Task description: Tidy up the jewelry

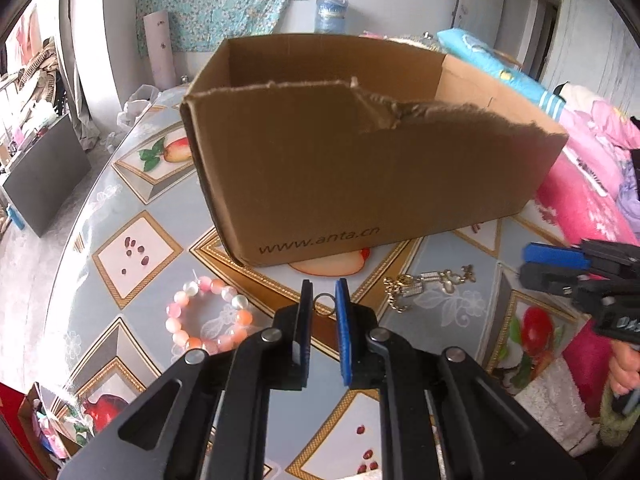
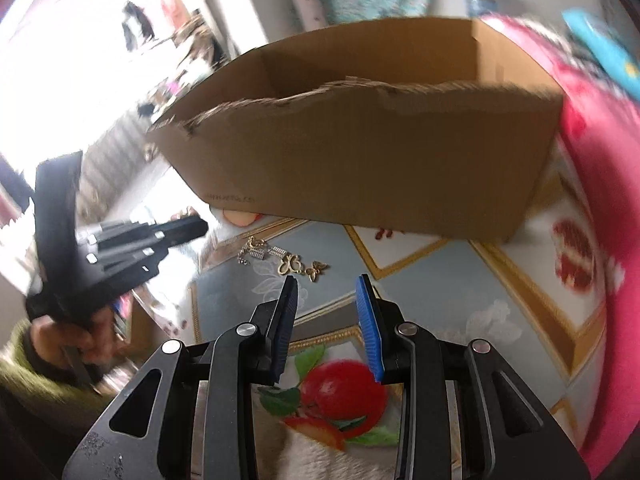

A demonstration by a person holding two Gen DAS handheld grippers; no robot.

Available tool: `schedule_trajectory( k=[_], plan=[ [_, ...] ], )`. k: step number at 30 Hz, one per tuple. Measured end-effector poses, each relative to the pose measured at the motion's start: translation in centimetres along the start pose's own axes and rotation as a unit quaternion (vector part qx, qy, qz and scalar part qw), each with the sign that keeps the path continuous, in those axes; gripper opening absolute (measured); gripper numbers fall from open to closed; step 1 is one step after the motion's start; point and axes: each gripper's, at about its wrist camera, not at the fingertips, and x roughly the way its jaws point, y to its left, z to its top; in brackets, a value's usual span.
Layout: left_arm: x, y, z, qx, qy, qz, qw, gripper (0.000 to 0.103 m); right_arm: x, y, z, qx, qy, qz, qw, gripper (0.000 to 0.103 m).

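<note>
Seen from my left wrist, my left gripper (image 1: 325, 290) sits low over the tabletop (image 1: 120, 200) just in front of the torn cardboard box (image 1: 360, 168), its jaws narrowed around a small metal ring (image 1: 324, 304) that shows between the pads; whether they already bite it I cannot tell. To do this well, I judge I should close squarely on the ring's band, lift straight, and clear the box's ragged front edge before letting go inside. A pink bead bracelet (image 1: 210, 316) lies in front of the box toward its left corner, a gold chain with charms (image 1: 428, 284) in front toward its right, near my right gripper (image 1: 536, 264). The patterned fruit-print cloth looks glossy, so small pieces may slide. Behind the box hang a floral curtain (image 1: 220, 4) and pink bedding (image 1: 592, 184). Seen from my right wrist, blurred, my right gripper (image 2: 326, 286) stands spread and empty, in front of the box (image 2: 380, 160), just short of the gold charms (image 2: 296, 266); my left gripper (image 2: 188, 228) reaches in at the box's left corner.
</note>
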Motion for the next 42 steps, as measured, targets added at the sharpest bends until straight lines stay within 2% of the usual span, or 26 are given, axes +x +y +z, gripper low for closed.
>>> schedule_trajectory(
  k=[7,15,19,22,33,39,42],
  plan=[
    [-1.4,0.2,-0.8,0.003,-0.008,-0.017,0.9998,0.011,2.6,1.5,1.0,-0.137,0.029,0.008,0.99,0.027],
    [-0.8,0.3,0.0,-0.001,-0.004,-0.023,0.9997,0.011,4.5,2.4,1.6,-0.215,0.051,0.022,0.975,0.021],
    [-0.6,0.4,0.3,0.002,-0.003,-0.026,0.9997,0.011,5.0,2.9,1.9,-0.236,0.061,0.039,0.969,0.014],
    [-0.5,0.5,0.3,0.002,-0.005,-0.028,0.9996,0.011,5.0,2.8,2.2,-0.236,0.068,0.048,0.968,0.011],
    [-1.1,0.6,0.2,0.001,-0.011,-0.026,0.9996,0.011,4.3,2.0,2.5,-0.197,0.061,0.054,0.977,0.01],
    [-3.1,0.0,0.5,0.009,-0.03,-0.032,0.999,0.011,0.9,0.9,2.5,-0.165,0.026,0.048,0.985,0.011],
    [-4.9,-0.4,1.4,0.014,-0.051,-0.051,0.9973,0.011,-1.6,0.8,3.2,-0.143,-0.007,0.055,0.988,0.011]
  ],
)
